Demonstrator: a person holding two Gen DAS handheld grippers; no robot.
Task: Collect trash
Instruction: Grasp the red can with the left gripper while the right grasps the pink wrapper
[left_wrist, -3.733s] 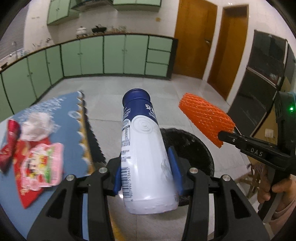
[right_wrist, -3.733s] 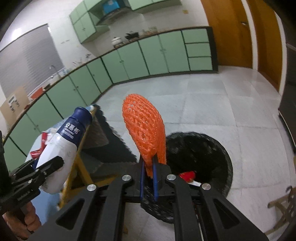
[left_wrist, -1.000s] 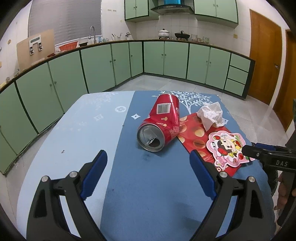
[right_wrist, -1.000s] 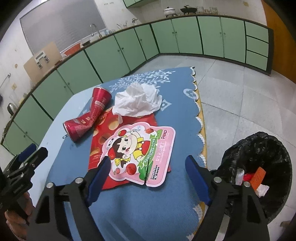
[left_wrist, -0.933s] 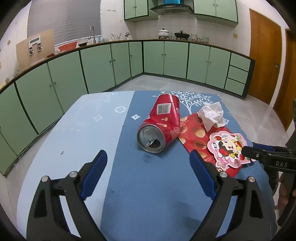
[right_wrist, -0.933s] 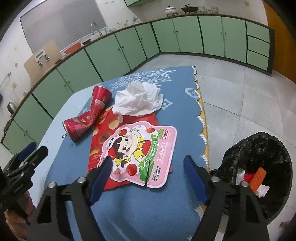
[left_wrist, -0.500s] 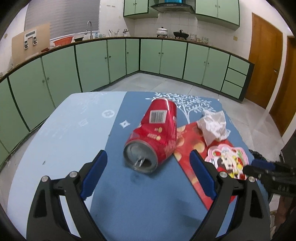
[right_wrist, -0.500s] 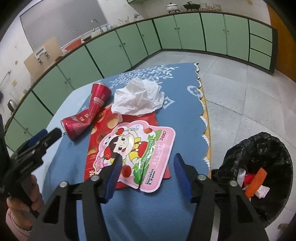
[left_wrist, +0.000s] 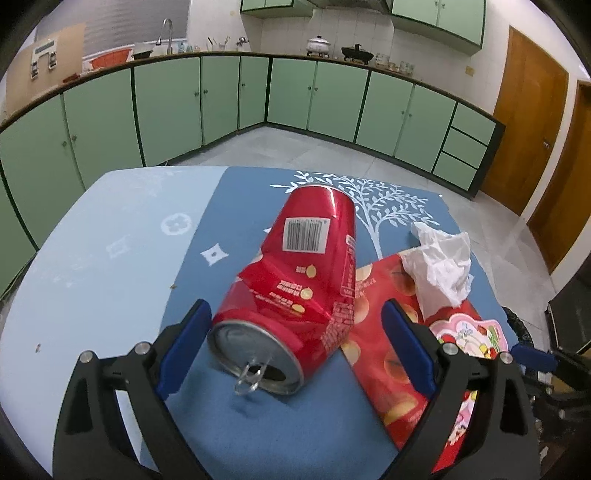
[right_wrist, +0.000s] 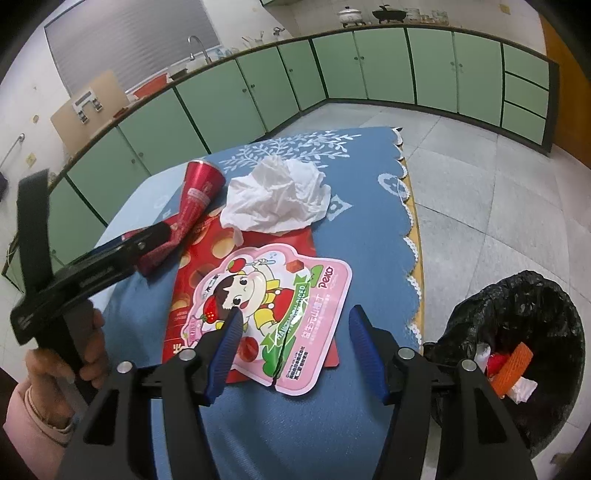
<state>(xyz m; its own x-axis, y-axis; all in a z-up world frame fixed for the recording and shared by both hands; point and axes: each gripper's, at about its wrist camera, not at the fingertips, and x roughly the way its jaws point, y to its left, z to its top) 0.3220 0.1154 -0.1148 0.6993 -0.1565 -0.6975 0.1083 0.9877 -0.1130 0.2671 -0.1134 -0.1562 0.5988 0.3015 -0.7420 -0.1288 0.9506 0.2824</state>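
A dented red can (left_wrist: 295, 291) lies on its side on the blue tablecloth (left_wrist: 122, 258), its open end toward me. My left gripper (left_wrist: 295, 343) is open with a finger on each side of the can's near end. The can also shows in the right wrist view (right_wrist: 192, 206). A pink snack wrapper (right_wrist: 273, 321) lies on a red packet (right_wrist: 199, 266), with a crumpled white tissue (right_wrist: 277, 195) behind them. My right gripper (right_wrist: 295, 350) is open just above the pink wrapper's near edge.
A black-lined trash bin (right_wrist: 517, 332) stands on the floor right of the table and holds an orange net and other trash. Green cabinets (left_wrist: 221, 96) run along the walls. The table's scalloped edge (right_wrist: 410, 236) faces the bin.
My left gripper has moved forward to straddle the can. My right gripper has closed in on the pink wrapper. Earlier the bottle and orange net went into the bin.
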